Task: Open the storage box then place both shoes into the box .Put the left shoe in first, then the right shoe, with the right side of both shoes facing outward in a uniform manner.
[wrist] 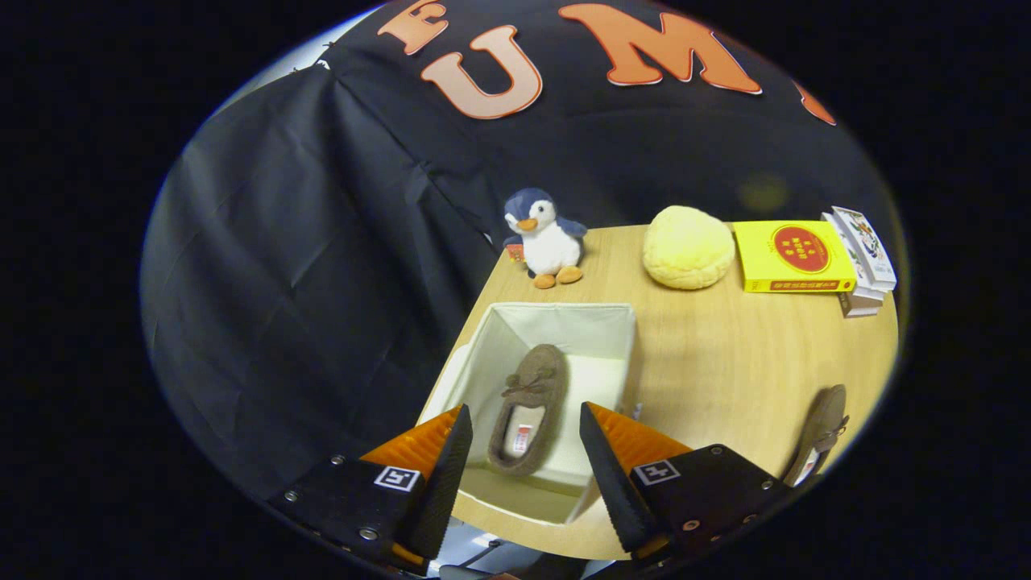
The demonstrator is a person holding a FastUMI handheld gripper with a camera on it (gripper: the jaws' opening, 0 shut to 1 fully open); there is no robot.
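An open cream storage box (600,322) sits on the wooden table, just ahead of my gripper (523,427). One brown moccasin shoe (532,403) lies inside it on the box floor, toe pointing away from me, seen between my fingers. The fingers stand wide apart above the box's near end and hold nothing. A second brown shoe (821,431) lies on the table to the right of the right finger, resting on its side near the table edge.
At the back of the table (725,354) stand a plush penguin (544,238), a round yellow cushion (689,246) and a yellow book (793,256) beside a small stack of books (862,258). The table's left edge runs along the box.
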